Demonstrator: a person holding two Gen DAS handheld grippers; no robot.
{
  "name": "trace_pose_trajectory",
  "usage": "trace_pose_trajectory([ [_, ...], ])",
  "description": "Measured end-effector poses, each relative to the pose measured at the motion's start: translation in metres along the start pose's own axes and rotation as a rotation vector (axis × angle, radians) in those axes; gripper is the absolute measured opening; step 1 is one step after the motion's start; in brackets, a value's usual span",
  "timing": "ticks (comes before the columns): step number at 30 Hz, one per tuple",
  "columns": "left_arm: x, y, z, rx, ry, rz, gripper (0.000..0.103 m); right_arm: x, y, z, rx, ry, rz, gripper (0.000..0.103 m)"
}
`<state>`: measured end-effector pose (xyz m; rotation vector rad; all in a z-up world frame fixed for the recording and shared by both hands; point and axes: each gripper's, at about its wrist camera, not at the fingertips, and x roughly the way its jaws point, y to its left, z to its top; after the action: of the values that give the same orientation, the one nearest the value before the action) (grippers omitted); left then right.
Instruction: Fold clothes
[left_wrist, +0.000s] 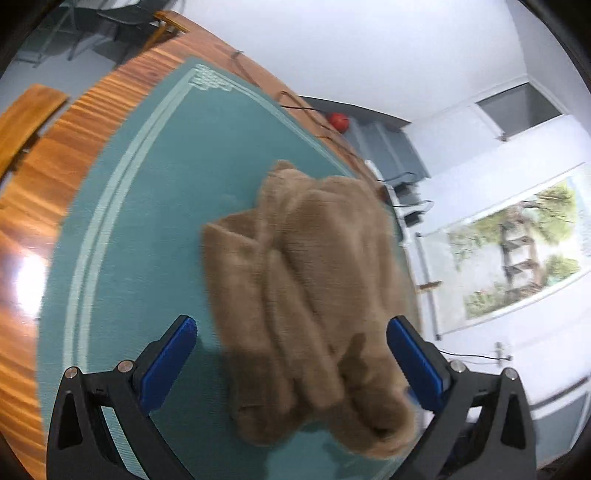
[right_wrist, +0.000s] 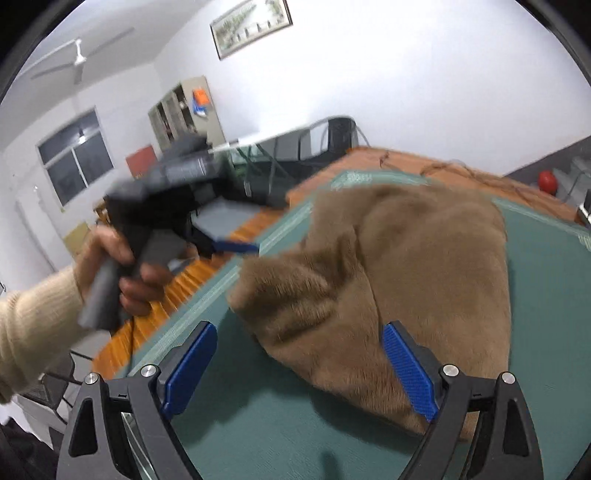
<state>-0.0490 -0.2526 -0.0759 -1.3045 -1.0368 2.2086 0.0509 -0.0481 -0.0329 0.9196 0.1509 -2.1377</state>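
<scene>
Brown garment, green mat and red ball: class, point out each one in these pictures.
Brown garment (right_wrist: 424, 266), right wrist view, on its broad upper fold.
Green mat (left_wrist: 155, 206), left wrist view, on bare weave inside the pale border.
Red ball (left_wrist: 338, 121), left wrist view, on its centre.

Bare green mat (left_wrist: 140, 221) is seen on the side of the brown garment (left_wrist: 306, 288) away from the wall, out to the wooden table (left_wrist: 48, 177) edge, and no object is seen there. In the right wrist view, open mat (right_wrist: 277, 424) is shown in front of the garment (right_wrist: 406, 266), between the parted fingers of the right gripper (right_wrist: 299, 365). The near corner of the garment is flanked by the left gripper (right_wrist: 236, 246), held by a hand (right_wrist: 122, 273). Along the table's far edge, cables (left_wrist: 314, 114) are laid, and passage there is narrowed.
</scene>
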Motion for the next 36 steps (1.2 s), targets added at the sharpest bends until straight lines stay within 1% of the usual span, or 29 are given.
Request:
trace_pose_trajectory([
  [1, 0.002, -0.004, 0.002, -0.002, 0.006, -0.024, 0.103, 0.000, 0.000, -0.002, 0.000, 0.006, -0.008, 0.093],
  [3, 0.014, -0.008, 0.010, -0.012, 0.038, -0.030, 0.103, 0.002, 0.006, -0.003, -0.031, -0.011, -0.036, 0.093],
  [7, 0.041, -0.009, 0.029, -0.001, 0.100, 0.027, 0.103, 0.012, 0.032, -0.007, -0.221, -0.062, -0.195, 0.093],
  [9, 0.054, -0.005, 0.038, -0.026, 0.136, 0.036, 0.103, 0.021, 0.044, -0.011, -0.307, -0.066, -0.252, 0.093],
  [11, 0.061, -0.003, 0.046, -0.041, 0.151, 0.026, 0.103, 0.031, 0.054, -0.016, -0.393, -0.059, -0.296, 0.093],
  [14, 0.068, 0.001, 0.056, -0.040, 0.156, 0.047, 0.103, 0.042, 0.062, -0.018, -0.445, -0.056, -0.322, 0.093],
  [15, 0.070, 0.003, 0.059, -0.044, 0.161, 0.049, 0.103, 0.043, 0.062, -0.015, -0.435, -0.055, -0.316, 0.090],
  [16, 0.073, 0.005, 0.061, -0.048, 0.168, 0.047, 0.103, 0.044, 0.062, -0.012, -0.424, -0.054, -0.309, 0.071],
  [17, 0.076, 0.007, 0.063, -0.054, 0.174, 0.048, 0.103, 0.045, 0.062, -0.009, -0.414, -0.054, -0.303, 0.057],
  [18, 0.079, 0.008, 0.065, -0.060, 0.177, 0.049, 0.102, 0.046, 0.063, -0.005, -0.403, -0.053, -0.296, 0.039],
  [20, 0.085, 0.011, 0.069, -0.081, 0.187, 0.045, 0.092, 0.044, 0.063, 0.001, -0.396, -0.060, -0.298, 0.038],
  [22, 0.087, 0.008, 0.073, -0.080, 0.186, 0.047, 0.073, 0.042, 0.064, 0.007, -0.389, -0.068, -0.300, 0.035],
  [23, 0.088, 0.007, 0.075, -0.079, 0.186, 0.049, 0.069, 0.041, 0.065, 0.010, -0.386, -0.072, -0.301, 0.034],
  [25, 0.080, -0.001, 0.082, -0.041, 0.154, 0.057, 0.056, 0.039, 0.065, 0.016, -0.379, -0.079, -0.302, 0.033],
  [27, 0.070, -0.009, 0.089, -0.009, 0.114, 0.052, 0.048, 0.028, 0.067, 0.027, -0.357, -0.115, -0.299, 0.033],
  [28, 0.064, -0.013, 0.094, 0.001, 0.090, 0.041, 0.048, 0.024, 0.067, 0.029, -0.349, -0.125, -0.296, 0.033],
  [29, 0.059, -0.016, 0.098, 0.010, 0.067, 0.045, 0.048, 0.020, 0.067, 0.032, -0.341, -0.135, -0.292, 0.033],
  [31, 0.055, -0.017, 0.106, 0.027, 0.041, 0.072, 0.048, 0.024, 0.068, 0.032, -0.343, -0.125, -0.278, 0.033],
  [32, 0.055, -0.012, 0.109, 0.030, 0.038, 0.099, 0.048, 0.022, 0.067, 0.021, -0.350, -0.106, -0.266, 0.033],
  [34, 0.058, 0.000, 0.110, 0.012, 0.057, 0.130, 0.048, 0.043, 0.069, 0.011, -0.374, -0.043, -0.238, 0.033],
  [36, 0.061, 0.012, 0.106, -0.007, 0.078, 0.139, 0.048, 0.064, 0.070, -0.001, -0.394, 0.023, -0.221, 0.034],
])
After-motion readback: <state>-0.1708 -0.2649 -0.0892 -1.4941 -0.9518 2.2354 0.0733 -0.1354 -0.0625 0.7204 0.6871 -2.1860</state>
